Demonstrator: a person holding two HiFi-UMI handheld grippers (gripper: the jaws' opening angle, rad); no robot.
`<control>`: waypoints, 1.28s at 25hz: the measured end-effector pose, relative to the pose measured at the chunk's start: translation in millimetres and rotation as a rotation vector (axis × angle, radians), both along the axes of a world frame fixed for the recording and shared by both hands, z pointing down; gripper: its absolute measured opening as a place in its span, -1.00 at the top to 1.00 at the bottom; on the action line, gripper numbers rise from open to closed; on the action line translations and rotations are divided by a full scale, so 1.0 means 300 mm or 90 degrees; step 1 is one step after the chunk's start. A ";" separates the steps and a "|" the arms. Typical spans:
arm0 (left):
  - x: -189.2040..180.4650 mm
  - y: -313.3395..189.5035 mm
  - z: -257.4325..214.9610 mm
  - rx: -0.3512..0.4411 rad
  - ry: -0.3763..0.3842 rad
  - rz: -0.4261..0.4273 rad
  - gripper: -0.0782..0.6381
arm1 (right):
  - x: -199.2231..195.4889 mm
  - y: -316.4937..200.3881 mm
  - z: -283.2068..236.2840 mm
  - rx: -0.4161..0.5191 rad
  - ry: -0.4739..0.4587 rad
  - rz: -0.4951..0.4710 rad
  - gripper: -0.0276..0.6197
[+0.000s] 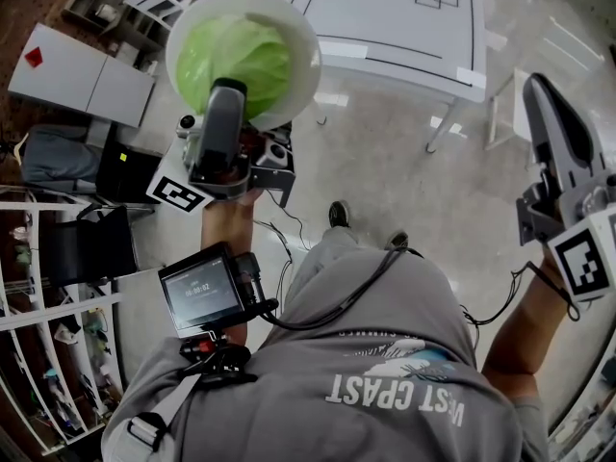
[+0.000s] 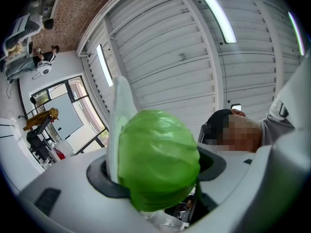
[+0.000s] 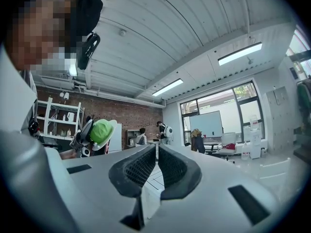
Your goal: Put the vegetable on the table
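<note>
— What sits closest to us?
— Our left tongs (image 1: 227, 99), tilted upward. They pinch the cabbage (image 1: 236, 58) together with the wall of the white bowl (image 1: 300, 37) it lies in. One jaw reaches over the rim onto the cabbage, and the other is on the bowl's outer side.
— So the cabbage is right between the tongs?
— Yes. In the left gripper view it fills the gap. The bowl's wall stands edge-on at its left, between it and that jaw.
— And our right tongs (image 3: 156, 154)?
— Out at our right, well apart from the bowl. They are pressed together with nothing between them.
— Where does that leave the cabbage?
— Up in the air in its bowl, above the glossy floor (image 1: 385, 162). We see the white table (image 1: 404, 17) farther off, beyond the bowl and to its right. Neither bowl nor cabbage touches it.
</note>
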State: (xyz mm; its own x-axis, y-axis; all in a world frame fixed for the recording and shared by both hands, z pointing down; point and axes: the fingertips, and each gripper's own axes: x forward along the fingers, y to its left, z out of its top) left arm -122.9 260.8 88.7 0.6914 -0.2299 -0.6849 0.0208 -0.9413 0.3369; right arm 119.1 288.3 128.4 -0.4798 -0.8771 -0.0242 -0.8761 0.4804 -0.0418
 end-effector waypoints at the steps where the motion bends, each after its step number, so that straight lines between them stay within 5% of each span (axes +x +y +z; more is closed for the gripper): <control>1: -0.006 -0.007 0.007 -0.001 -0.001 0.004 -0.22 | -0.007 0.000 0.005 0.001 -0.001 0.004 0.89; 23: -0.305 -0.538 -0.019 -0.003 -0.038 0.091 -0.22 | -0.351 -0.417 -0.029 -0.008 -0.014 0.103 0.89; 32: -0.323 -0.676 0.038 -0.026 -0.026 0.098 -0.22 | -0.367 -0.525 0.006 -0.027 -0.002 0.113 0.89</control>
State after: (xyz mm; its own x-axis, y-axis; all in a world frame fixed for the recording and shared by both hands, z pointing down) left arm -219.9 57.9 100.0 0.7474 -0.1465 -0.6481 0.1489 -0.9136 0.3783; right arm 9.0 130.9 130.3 -0.3178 -0.9481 0.0132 -0.9466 0.3164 -0.0614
